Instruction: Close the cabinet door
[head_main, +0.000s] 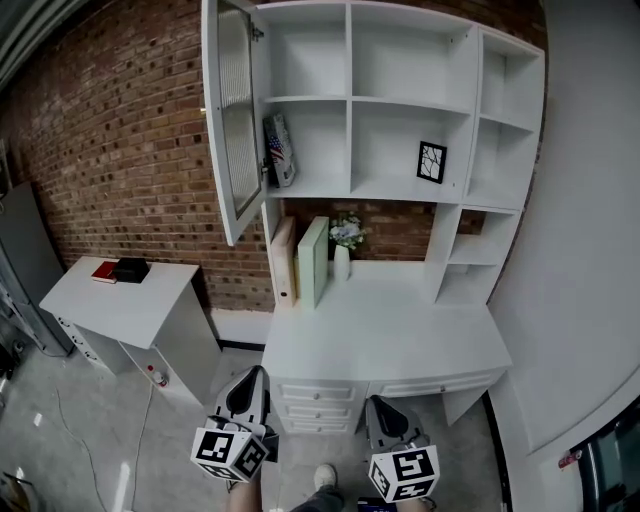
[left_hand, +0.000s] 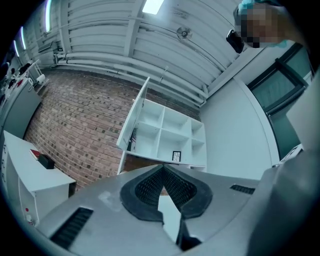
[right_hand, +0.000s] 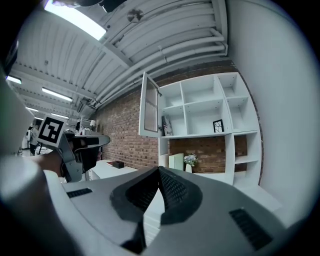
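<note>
Head view: cabinet door (head_main: 232, 120) stands wide open, upper left, well apart from my claws.
Left gripper view: left claw (left_hand: 162, 168) together, empty.
Right gripper view: right claw (right_hand: 159, 169) together, empty.
Approach step, I judge; next I must reach door's outer face and push.

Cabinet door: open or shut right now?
Open. The cabinet door stands swung out from the shelf unit, its left compartments exposed.
</note>
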